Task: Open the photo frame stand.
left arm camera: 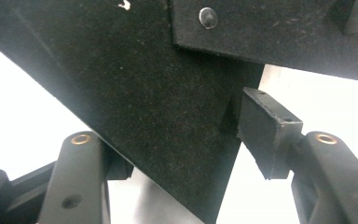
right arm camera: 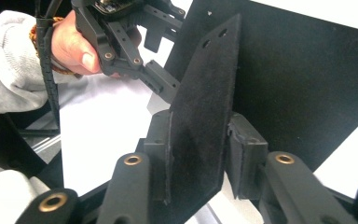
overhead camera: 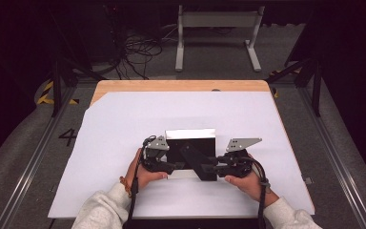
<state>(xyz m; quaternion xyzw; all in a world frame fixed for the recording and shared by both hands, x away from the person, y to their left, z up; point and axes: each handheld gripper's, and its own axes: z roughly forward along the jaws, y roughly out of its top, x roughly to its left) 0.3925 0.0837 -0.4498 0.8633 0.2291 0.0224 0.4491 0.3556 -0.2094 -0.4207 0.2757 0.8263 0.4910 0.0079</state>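
Note:
A black picture frame (overhead camera: 190, 142) lies face down on the white sheet, its pale rim (overhead camera: 190, 133) showing at the far edge. Its black stand leg (overhead camera: 194, 158) is tilted up off the back panel (right arm camera: 298, 84). My right gripper (overhead camera: 208, 169) (right arm camera: 200, 154) is shut on the lower part of that leg (right arm camera: 205, 107), one pad on each face. My left gripper (overhead camera: 174, 166) (right arm camera: 161, 65) reaches in from the other side. In the left gripper view the leg (left arm camera: 158, 102) crosses between the jaws of the left gripper (left arm camera: 186, 140). The right pad (left arm camera: 268, 133) touches its edge and the left pad is hidden behind it.
A large white sheet (overhead camera: 124, 124) covers most of the wooden table (overhead camera: 171, 86). Beyond the far edge, on the floor, stand a white metal support (overhead camera: 217, 28) and a tangle of cables (overhead camera: 138, 52). A black plate with a rivet (left arm camera: 270, 32) sits just above the leg.

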